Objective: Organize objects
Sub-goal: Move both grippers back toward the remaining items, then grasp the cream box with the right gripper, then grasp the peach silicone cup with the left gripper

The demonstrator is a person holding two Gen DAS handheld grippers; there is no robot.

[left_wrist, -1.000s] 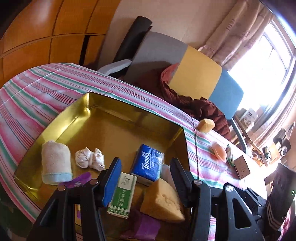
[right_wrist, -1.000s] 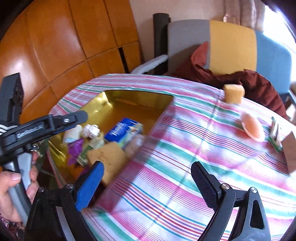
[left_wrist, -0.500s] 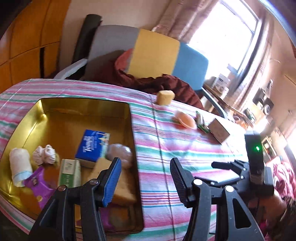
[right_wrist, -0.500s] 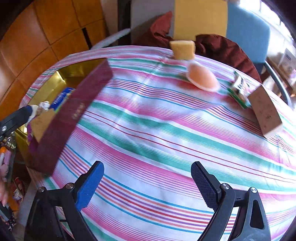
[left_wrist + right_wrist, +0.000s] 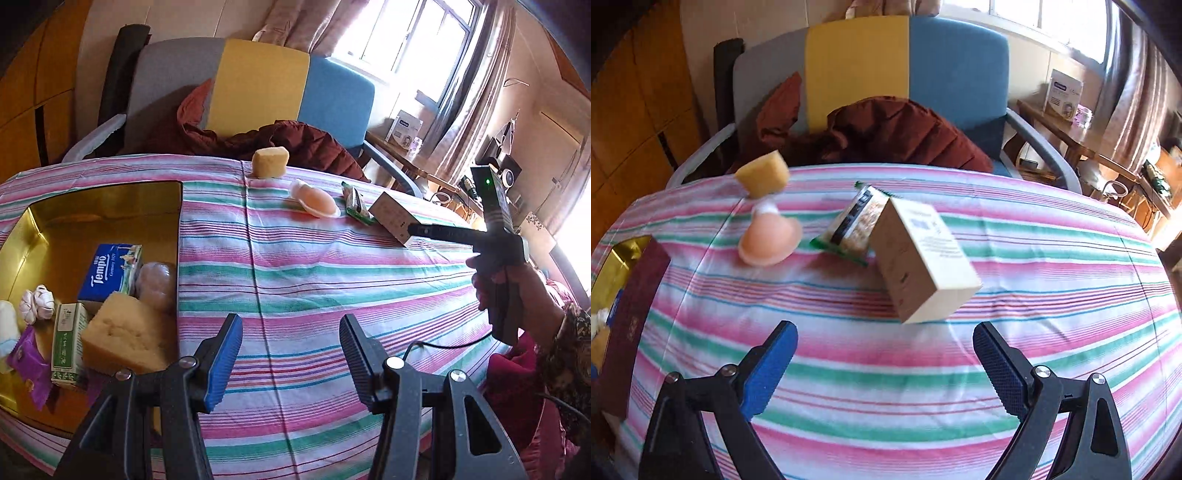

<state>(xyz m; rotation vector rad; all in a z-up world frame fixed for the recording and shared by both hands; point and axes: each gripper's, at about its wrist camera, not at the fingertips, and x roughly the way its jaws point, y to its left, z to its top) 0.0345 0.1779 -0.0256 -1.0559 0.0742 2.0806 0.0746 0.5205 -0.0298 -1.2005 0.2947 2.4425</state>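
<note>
A striped-cloth worktop (image 5: pixel 923 369) carries a cardboard box (image 5: pixel 923 258) just ahead of the right claw (image 5: pixel 884 363), with a snack packet (image 5: pixel 855 225), peach pad (image 5: pixel 770 236), sponge (image 5: pixel 762 179) and gold tray (image 5: pixel 92 206) further left.

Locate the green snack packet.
Right wrist view: the green snack packet lies mid-table on the striped cloth, between the peach pad and the cardboard box.

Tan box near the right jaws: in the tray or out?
Out. The tan box lies on the striped cloth, apart from the gold tray.
</note>
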